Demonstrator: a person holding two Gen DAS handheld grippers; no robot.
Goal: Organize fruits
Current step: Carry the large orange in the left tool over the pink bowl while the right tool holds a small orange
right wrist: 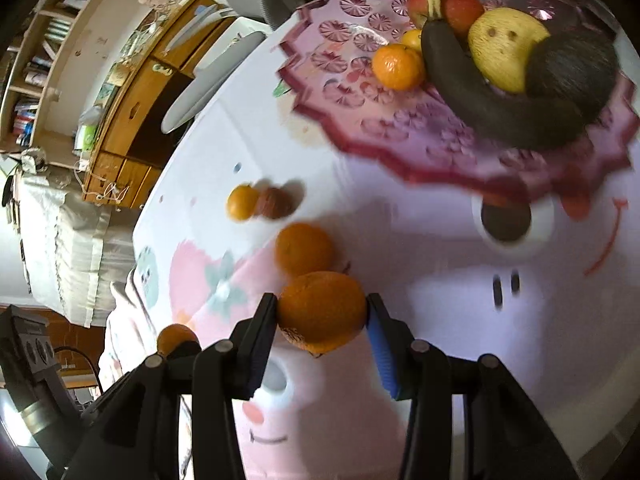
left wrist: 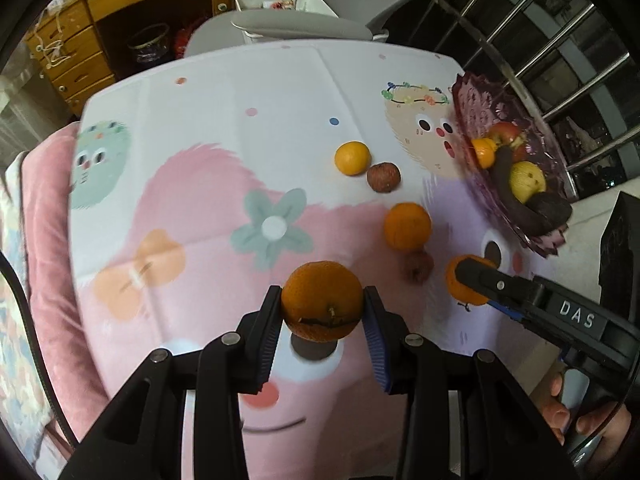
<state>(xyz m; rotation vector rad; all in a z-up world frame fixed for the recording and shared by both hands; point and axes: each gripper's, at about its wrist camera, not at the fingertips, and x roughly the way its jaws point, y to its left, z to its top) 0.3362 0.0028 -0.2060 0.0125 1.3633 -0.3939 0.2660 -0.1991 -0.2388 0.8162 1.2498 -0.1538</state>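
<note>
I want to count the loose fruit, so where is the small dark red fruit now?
In the left wrist view, the dark red fruit lies on the tablecloth right of centre, beside a small orange, left of the purple fruit plate.

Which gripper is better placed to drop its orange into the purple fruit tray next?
Right. The right gripper, shut on an orange, sits nearer the purple tray, which fills its view just ahead. The left gripper also holds an orange, but farther from the tray.

The purple fruit plate [right wrist: 360,136] is motion-blurred, its right side cut off.
</note>
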